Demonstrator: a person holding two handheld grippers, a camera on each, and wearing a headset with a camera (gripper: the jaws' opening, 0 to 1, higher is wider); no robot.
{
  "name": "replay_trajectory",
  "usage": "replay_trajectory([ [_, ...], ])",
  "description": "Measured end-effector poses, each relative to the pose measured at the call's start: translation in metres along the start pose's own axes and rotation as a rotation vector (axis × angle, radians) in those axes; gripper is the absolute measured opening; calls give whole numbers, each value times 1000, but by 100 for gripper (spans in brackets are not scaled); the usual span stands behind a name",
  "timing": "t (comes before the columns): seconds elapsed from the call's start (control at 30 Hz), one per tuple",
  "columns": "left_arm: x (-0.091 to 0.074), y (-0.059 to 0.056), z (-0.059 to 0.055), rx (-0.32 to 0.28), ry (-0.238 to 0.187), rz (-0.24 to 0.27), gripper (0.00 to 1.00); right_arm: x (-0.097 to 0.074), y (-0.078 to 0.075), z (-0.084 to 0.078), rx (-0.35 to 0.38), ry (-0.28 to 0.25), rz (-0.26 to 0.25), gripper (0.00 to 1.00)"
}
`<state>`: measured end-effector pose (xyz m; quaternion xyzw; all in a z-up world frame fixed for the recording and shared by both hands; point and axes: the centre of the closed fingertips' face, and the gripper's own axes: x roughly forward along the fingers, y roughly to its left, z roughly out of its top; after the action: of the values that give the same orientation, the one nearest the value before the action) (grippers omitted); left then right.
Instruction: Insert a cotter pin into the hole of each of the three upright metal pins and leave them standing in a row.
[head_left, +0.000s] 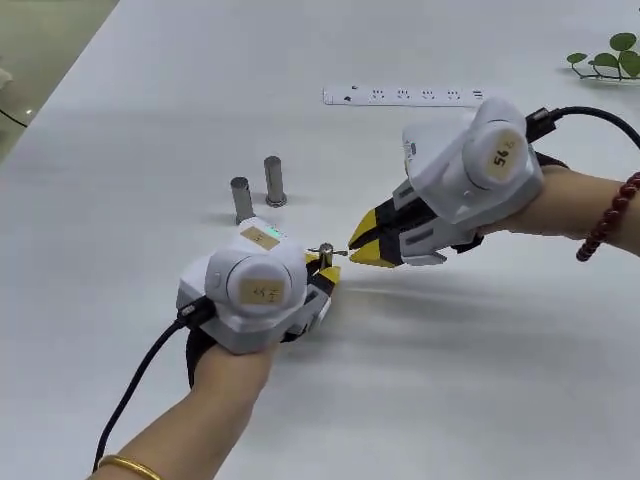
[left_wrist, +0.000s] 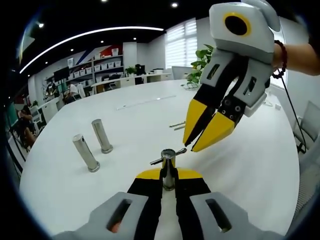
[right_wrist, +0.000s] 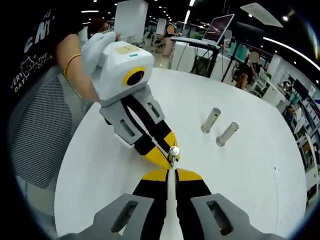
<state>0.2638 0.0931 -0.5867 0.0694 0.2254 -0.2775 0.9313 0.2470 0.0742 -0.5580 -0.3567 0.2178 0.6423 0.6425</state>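
Note:
My left gripper (head_left: 324, 270) (left_wrist: 168, 176) is shut on an upright metal pin (head_left: 325, 251) (left_wrist: 168, 162) (right_wrist: 174, 152) that stands on the white table. A thin cotter pin (left_wrist: 167, 156) lies across the hole at this pin's top. My right gripper (head_left: 358, 247) (right_wrist: 171, 171) comes in from the right, its yellow tips closed on the cotter pin's end. In the left gripper view the right gripper (left_wrist: 191, 145) hangs just right of the pin. Two more metal pins (head_left: 241, 199) (head_left: 274, 181) (left_wrist: 85, 152) (left_wrist: 101, 135) (right_wrist: 210, 120) (right_wrist: 227, 133) stand free behind.
A white power strip (head_left: 402, 95) lies at the far side of the table (head_left: 480, 380). A green plant (head_left: 606, 58) sits at the far right corner. Loose cotter pins (left_wrist: 177, 125) lie on the table beyond the held pin. Each gripper trails a black cable.

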Motion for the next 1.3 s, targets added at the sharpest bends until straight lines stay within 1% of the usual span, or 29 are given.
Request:
replay_trajectory([
  [0.2, 0, 0, 0, -3, 1, 4, 5, 1, 2, 3, 22, -10, -6, 0],
  [0.33, 0, 0, 0, -6, 0, 9, 5, 4, -1, 3, 31, -16, -8, 0],
  [0.73, 0, 1, 0, -20, -2, 24, 5, 7, -4, 8, 44, -26, -10, 0],
  [0.83, -1, 1, 0, -21, -2, 26, 5, 7, -3, 10, 45, -29, -9, 0],
  [1.1, 0, 1, 0, -25, -3, 29, 5, 9, -4, 8, 59, -33, -17, 0],
  [1.2, 0, 1, 0, -32, -4, 30, 5, 8, -6, 7, 89, -45, -26, 0],
  [1.3, 0, 1, 0, -36, -6, 31, 5, 7, -10, 5, 173, -75, -51, 3],
])
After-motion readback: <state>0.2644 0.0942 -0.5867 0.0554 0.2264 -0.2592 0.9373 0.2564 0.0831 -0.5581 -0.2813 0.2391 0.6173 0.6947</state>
